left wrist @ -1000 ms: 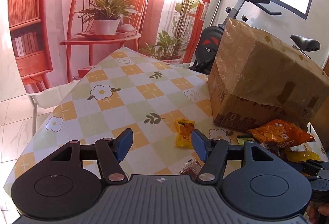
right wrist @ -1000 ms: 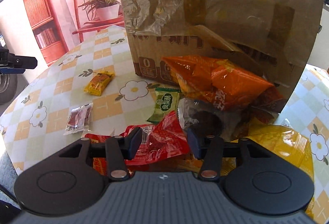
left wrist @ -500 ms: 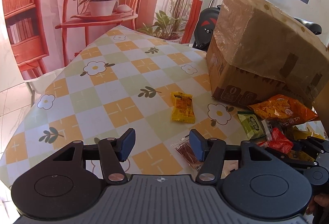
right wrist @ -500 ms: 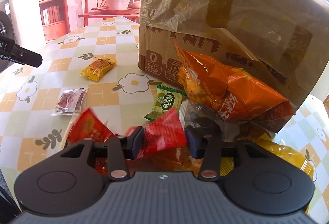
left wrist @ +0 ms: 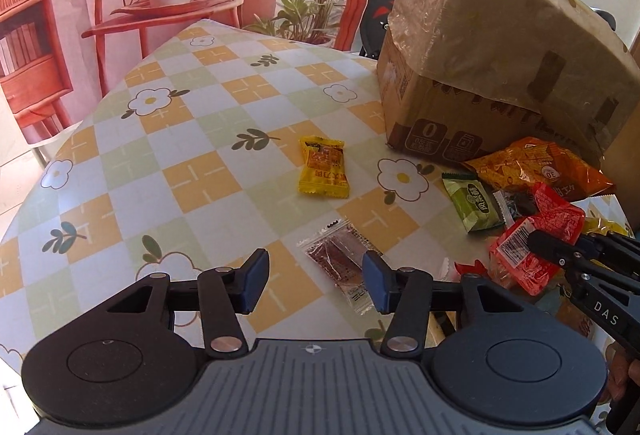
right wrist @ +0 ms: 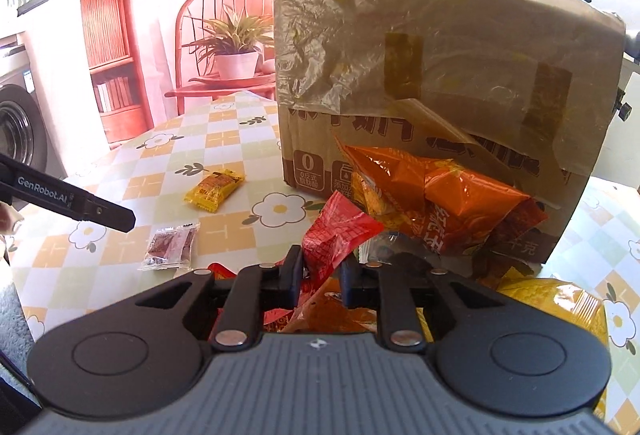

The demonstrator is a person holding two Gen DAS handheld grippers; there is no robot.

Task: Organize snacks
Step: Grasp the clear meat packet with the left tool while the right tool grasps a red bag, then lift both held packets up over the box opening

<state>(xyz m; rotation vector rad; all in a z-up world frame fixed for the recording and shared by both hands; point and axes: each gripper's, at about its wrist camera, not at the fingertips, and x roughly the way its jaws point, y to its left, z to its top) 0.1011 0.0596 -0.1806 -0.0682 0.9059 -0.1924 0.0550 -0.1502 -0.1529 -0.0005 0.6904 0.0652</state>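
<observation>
Our right tongs [right wrist: 320, 275] pinch a red snack packet [right wrist: 336, 235], lifted beside the cardboard box [right wrist: 440, 75]; our left tongs [left wrist: 314, 281] gape wide over the checked surface [left wrist: 192, 139], now lower toward the clear packet [left wrist: 340, 261] than a second ago.

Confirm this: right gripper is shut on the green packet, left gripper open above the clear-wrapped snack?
Not quite. The right gripper is shut on the red packet, as the right wrist view shows. The left gripper is open above the clear-wrapped snack.
</observation>
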